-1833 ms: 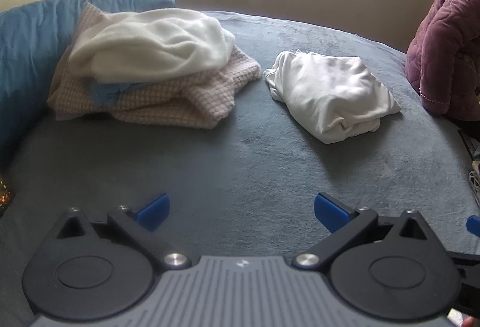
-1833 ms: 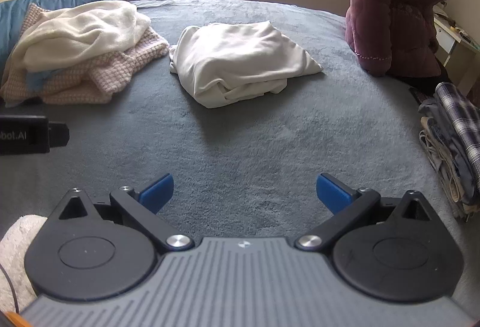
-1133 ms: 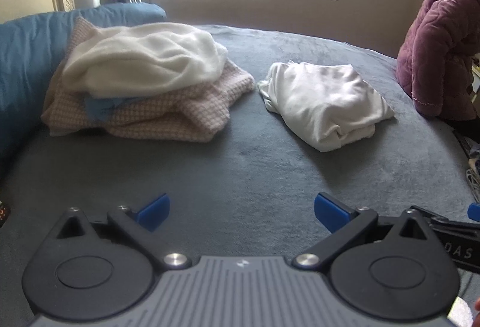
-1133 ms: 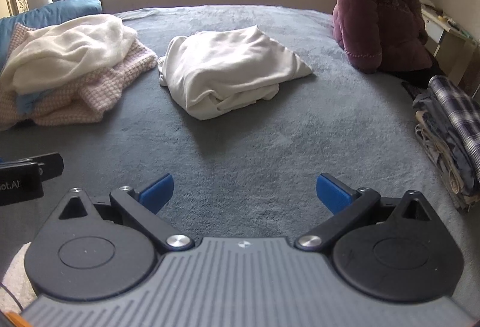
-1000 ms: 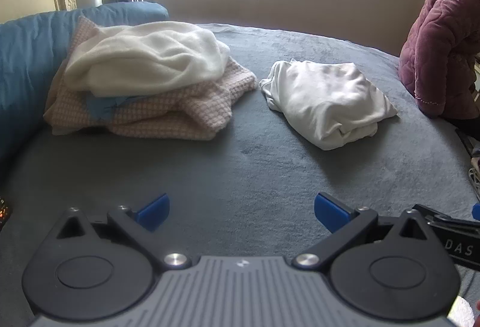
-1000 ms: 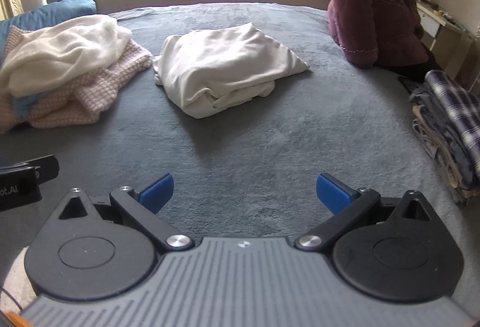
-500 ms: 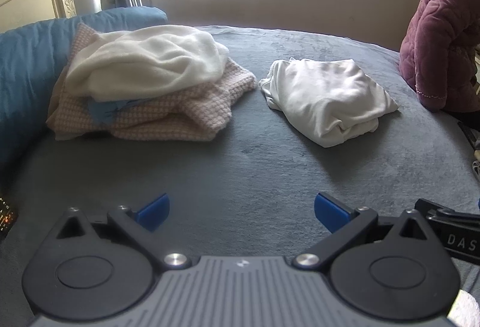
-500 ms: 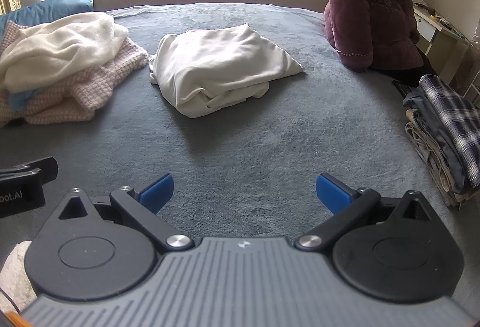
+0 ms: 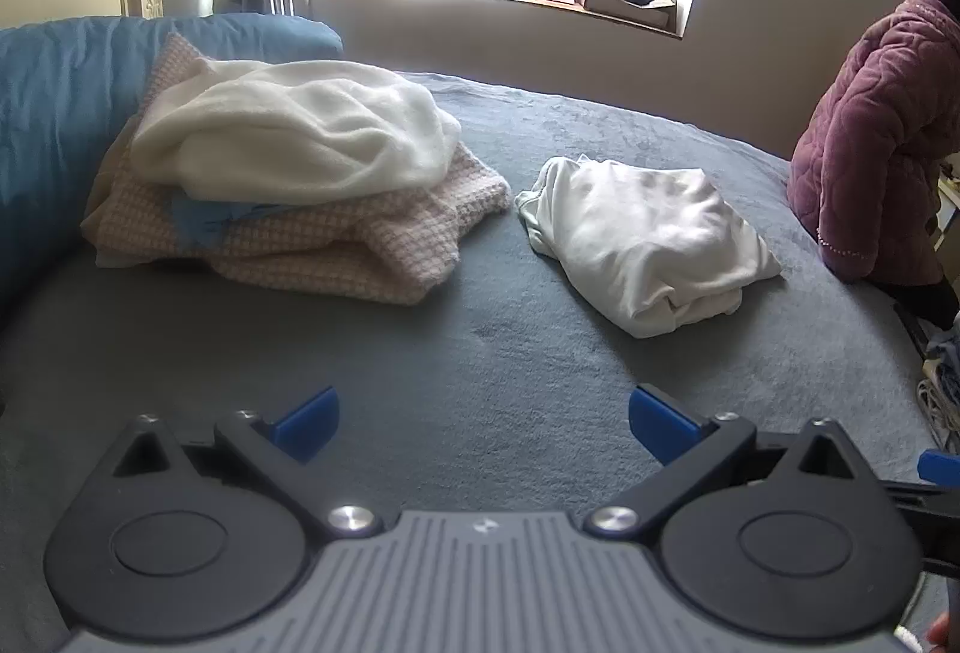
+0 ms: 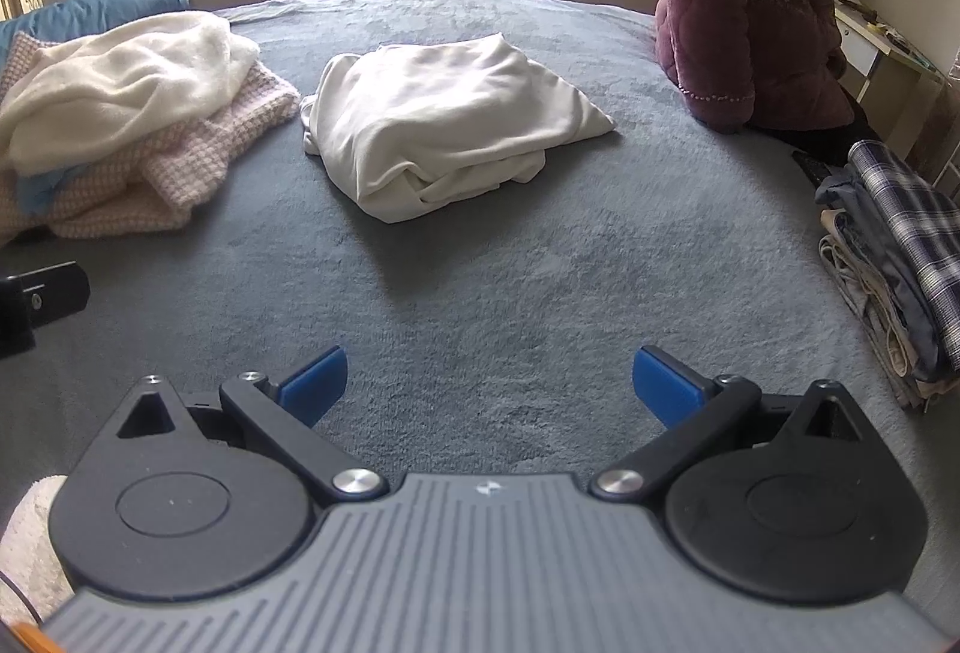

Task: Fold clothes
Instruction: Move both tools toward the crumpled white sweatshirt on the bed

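White folded garment (image 10: pixel 450 125) is seen at 12 o'clock on the grey bed (image 10: pixel 510 281); left gripper (image 9: pixel 483 422) and right gripper (image 10: pixel 489 383) are held released, empty

Under your grippers the grey bed cover (image 10: pixel 480 293) looks like a short, matt plush with a faintly rough nap. The folded white garment (image 10: pixel 444 125) ahead of you is smooth, soft cloth with a dull finish. On the pile to your left, the cream blanket (image 9: pixel 288 131) reads as fluffy fleece, and the pink throw (image 9: pixel 336 239) beneath it as a coarse, chunky weave. Your left gripper (image 9: pixel 483 422) and right gripper (image 10: pixel 489 383) show matt black plastic, ribbed grey casing, blue pads (image 10: pixel 315 383) and shiny metal pivots.
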Tool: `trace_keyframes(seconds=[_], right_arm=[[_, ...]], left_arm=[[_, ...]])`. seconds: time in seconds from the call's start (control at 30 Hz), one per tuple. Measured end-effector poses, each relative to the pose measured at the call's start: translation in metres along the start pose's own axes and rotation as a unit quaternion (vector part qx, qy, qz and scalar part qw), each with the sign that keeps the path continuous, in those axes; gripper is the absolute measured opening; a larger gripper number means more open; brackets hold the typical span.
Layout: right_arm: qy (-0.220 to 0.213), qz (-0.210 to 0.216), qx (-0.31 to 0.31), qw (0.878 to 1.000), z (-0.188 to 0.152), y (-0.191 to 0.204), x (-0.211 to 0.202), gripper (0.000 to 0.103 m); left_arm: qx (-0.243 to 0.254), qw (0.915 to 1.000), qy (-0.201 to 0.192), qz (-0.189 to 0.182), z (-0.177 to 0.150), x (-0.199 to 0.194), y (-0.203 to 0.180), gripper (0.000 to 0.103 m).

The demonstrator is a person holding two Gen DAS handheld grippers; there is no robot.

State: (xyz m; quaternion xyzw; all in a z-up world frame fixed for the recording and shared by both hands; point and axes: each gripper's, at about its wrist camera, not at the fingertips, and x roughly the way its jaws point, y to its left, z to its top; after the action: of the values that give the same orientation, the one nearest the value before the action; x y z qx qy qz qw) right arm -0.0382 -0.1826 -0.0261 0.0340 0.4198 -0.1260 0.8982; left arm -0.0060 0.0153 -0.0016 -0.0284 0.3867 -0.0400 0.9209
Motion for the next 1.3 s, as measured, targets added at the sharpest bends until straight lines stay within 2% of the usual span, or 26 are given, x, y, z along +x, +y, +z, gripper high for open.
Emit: trace_keyframes(seconds=[0.2,0.37,0.93,1.1,1.3], right_arm=[[-0.001,-0.003,-0.008,1.000,-0.0009,0.0036,0.0009,0.102],[-0.002,-0.010,-0.012,1.000,-0.0013,0.0055,0.0006,0.102],[-0.005,-0.013,-0.010,1.000,-0.0012,0.0043,-0.0002,0.102],[-0.003,-0.013,-0.009,1.000,-0.0018,0.0044,0.0006,0.102],[-0.002,-0.014,-0.008,1.000,-0.0017,0.0049,0.0019,0.102]], left_arm=[[0.004,0.9999,0.009,-0.007,-0.0011,0.0026,0.0005,0.103],[0.013,0.9997,0.018,0.010,-0.0049,0.0050,-0.0019,0.103],[0.022,0.9991,0.033,0.015,-0.0058,0.0087,-0.0047,0.103],[0.018,0.9991,0.039,0.001,-0.0063,0.0093,-0.0036,0.103],[0.025,0.9989,0.040,0.002,-0.0074,0.0100,-0.0064,0.103]])
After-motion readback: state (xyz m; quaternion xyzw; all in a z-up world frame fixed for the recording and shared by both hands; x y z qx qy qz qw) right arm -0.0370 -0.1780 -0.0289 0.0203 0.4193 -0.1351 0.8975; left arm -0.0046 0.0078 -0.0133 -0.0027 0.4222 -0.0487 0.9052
